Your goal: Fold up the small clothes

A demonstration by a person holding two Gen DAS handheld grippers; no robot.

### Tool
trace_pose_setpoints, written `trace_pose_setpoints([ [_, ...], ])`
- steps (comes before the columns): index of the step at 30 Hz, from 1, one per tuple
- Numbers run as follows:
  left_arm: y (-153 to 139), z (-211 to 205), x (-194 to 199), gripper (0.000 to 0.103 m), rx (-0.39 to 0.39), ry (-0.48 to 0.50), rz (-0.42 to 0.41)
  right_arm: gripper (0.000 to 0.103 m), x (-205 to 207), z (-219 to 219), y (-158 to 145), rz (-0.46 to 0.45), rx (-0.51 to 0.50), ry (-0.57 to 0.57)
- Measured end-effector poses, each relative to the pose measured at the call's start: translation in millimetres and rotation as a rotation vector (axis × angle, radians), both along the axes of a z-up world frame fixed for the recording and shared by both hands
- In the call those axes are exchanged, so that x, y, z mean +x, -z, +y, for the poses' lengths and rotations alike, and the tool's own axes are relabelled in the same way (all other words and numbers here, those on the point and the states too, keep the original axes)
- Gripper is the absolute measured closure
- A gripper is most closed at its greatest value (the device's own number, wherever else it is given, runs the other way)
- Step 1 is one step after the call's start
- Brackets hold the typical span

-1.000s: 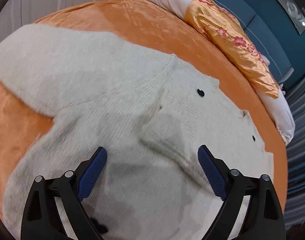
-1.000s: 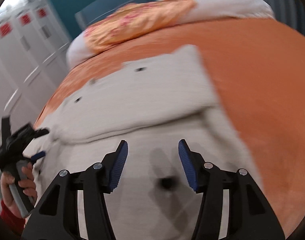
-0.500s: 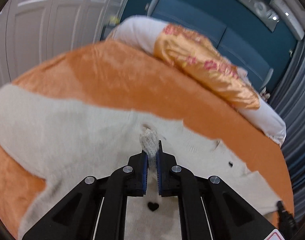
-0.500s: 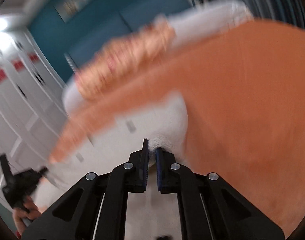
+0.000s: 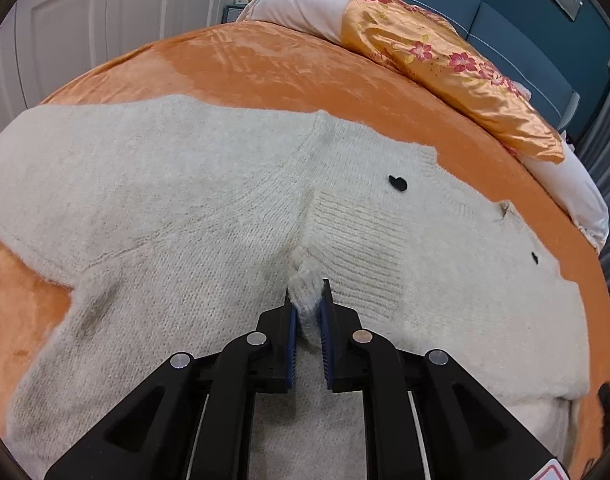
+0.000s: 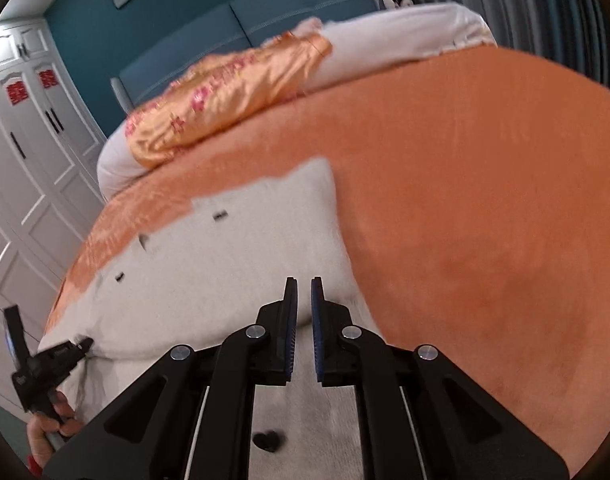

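Bed (image 5: 265, 76) under an orange cover filled both views. Cream knit cardigan (image 5: 165, 200) lay spread across the centre of the frame, one sleeve already folded onto the body with its ribbed cuff (image 5: 357, 240) centre-right; other sleeve out flat at left. Left hand-held gripper (image 5: 307, 312) was clamped on a pinch of knit beside the cuff. Right hand-held gripper (image 6: 304, 316), lower centre, was nearly closed; whether it held fabric, cannot tell. Judged early: second sleeve and body folds remained.
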State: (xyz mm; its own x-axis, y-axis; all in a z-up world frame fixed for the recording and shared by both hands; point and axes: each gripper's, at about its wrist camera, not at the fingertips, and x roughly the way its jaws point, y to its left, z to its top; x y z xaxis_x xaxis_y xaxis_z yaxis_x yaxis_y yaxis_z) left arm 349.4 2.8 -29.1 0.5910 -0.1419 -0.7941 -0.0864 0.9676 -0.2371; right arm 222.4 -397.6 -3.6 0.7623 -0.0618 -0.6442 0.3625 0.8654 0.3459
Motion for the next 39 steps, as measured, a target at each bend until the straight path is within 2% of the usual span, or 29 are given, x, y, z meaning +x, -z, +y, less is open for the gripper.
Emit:
trace_pose_setpoints([
  [1, 0, -1, -2, 0.09, 0.003, -0.001, -0.002, 0.096, 5, -3, 8, 0.033, -0.01, 0.001],
  [2, -1, 0, -3, 0.088, -0.002, -0.006, 0.001, 0.097, 16, -8, 27, 0.121, -0.031, 0.005],
  [3, -2, 3, -6, 0.088, -0.018, -0.008, 0.006, 0.101, 22, -9, 41, 0.167, -0.033, 0.004],
  [4, -4, 8, -8, 0.087, -0.042, -0.012, 0.013, 0.101, 19, -10, 42, 0.144, -0.022, 0.006],
  [6, -17, 25, -17, 0.087, -0.08, -0.023, -0.003, 0.1, 11, -3, 24, 0.125, -0.056, -0.001],
  [7, -23, 34, -22, 0.087, -0.068, -0.036, -0.019, 0.096, 5, 1, 16, 0.112, -0.076, -0.005],
  [8, -29, 45, -27, 0.083, -0.054, -0.05, -0.036, 0.096, -5, 9, 6, 0.089, -0.101, -0.022],
  [9, -35, 64, -31, 0.072, -0.04, -0.076, -0.052, 0.096, -13, 18, 0, 0.076, -0.124, -0.044],
  [11, -42, 99, -37, 0.056, -0.015, -0.147, -0.06, 0.096, -34, 39, -10, 0.057, -0.165, -0.093],
  [14, -46, 171, -41, 0.046, 0.021, -0.313, -0.065, 0.095, -70, 74, -11, 0.037, -0.138, -0.186],
  [15, -45, 202, -41, 0.046, 0.027, -0.385, -0.056, 0.095, -81, 83, -10, 0.038, -0.125, -0.204],
  [18, -34, 272, -37, 0.046, 0.01, -0.521, -0.016, 0.095, -107, 118, -4, 0.061, -0.106, -0.266],
  [19, -26, 301, -33, 0.046, -0.022, -0.573, 0.01, 0.095, -112, 128, -2, 0.071, -0.103, -0.282],
  [21, -16, 334, -30, 0.046, -0.078, -0.637, 0.04, 0.094, -131, 153, 4, 0.103, -0.099, -0.324],
  [23, -12, 358, -30, 0.046, -0.164, -0.674, 0.016, 0.094, -144, 179, 10, 0.151, -0.096, -0.371],
  [24, -13, 366, -28, 0.046, -0.179, -0.69, -0.001, 0.094, -148, 185, 12, 0.165, -0.091, -0.385],
  [26, -13, 372, -20, 0.046, -0.18, -0.695, -0.001, 0.092, -156, 203, 17, 0.203, -0.089, -0.421],
  [28, -14, 371, -11, 0.049, -0.17, -0.697, -0.005, 0.079, -160, 210, 19, 0.226, -0.096, -0.433],
  [29, -14, 372, -13, 0.059, -0.169, -0.696, -0.006, 0.078, -161, 215, 20, 0.232, -0.099, -0.441],
  [30, -16, 370, -10, 0.086, -0.177, -0.683, -0.012, 0.077, -162, 217, 19, 0.234, -0.106, -0.443],
  [31, -16, 367, -7, 0.098, -0.204, -0.657, -0.01, 0.077, -166, 220, 19, 0.234, -0.113, -0.443],
  [33, -26, 357, -5, 0.099, -0.211, -0.638, -0.028, 0.077, -166, 221, 17, 0.233, -0.105, -0.442],
  [35, -49, 331, -3, 0.099, -0.163, -0.589, -0.093, 0.076, -166, 219, 14, 0.224, -0.088, -0.434],
  [37, -85, 287, -5, 0.099, -0.11, -0.497, -0.192, 0.076, -167, 218, 13, 0.214, -0.077, -0.428],
  [39, -119, 224, -7, 0.099, -0.094, -0.374, -0.285, 0.076, -168, 218, 13, 0.204, -0.07, -0.429],
])
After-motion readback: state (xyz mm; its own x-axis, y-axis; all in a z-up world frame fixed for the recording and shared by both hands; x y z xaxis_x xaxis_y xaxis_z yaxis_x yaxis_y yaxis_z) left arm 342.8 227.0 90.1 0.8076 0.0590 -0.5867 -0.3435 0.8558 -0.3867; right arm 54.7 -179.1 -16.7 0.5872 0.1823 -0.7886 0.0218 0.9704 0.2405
